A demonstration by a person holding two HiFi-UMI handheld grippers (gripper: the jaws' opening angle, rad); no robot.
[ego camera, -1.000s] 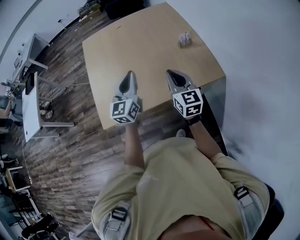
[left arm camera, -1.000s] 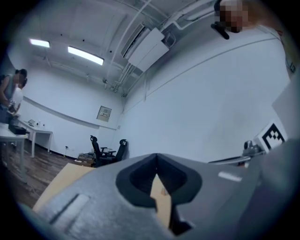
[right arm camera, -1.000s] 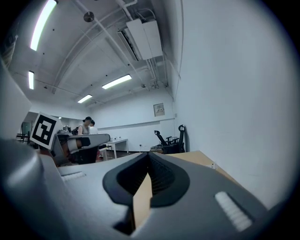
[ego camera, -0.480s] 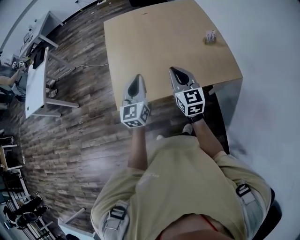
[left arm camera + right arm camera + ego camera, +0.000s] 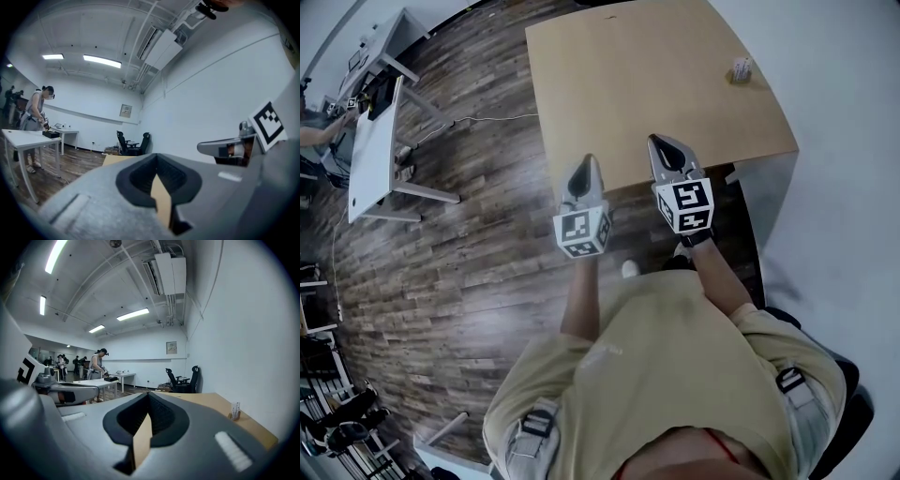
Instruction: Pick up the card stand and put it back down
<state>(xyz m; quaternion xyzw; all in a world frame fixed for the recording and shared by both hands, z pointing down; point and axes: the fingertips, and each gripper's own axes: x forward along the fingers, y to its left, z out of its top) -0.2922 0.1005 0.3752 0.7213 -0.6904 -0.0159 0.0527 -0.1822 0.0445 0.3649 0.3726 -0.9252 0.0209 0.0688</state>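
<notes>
Left gripper (image 5: 588, 162), grey, with a black-and-white marker cube at the back, is held at the near edge of the light wooden rectangular table (image 5: 628, 84). Its tip is just over the edge and its jaws are pressed together with nothing between them; its own view shows only table colour through the slot behind the tips. Right gripper (image 5: 658, 142), same build, is held beside it, tip over the table's near edge, jaws also pressed together and empty. The two are side by side, apart, both pointing away from the person. Small white card stand (image 5: 742, 68) stands upright on the table near its right edge, toward the far side, well apart from both grippers and untouched. The right gripper view shows it ahead and to the right on the tabletop (image 5: 235, 411). Dark wood-plank floor (image 5: 459, 244) is left of the table, with a white desk (image 5: 367, 164) on it well off to the left. Black office chairs (image 5: 183, 378) stand past the table's far end, by the white wall (image 5: 234, 333).
</notes>
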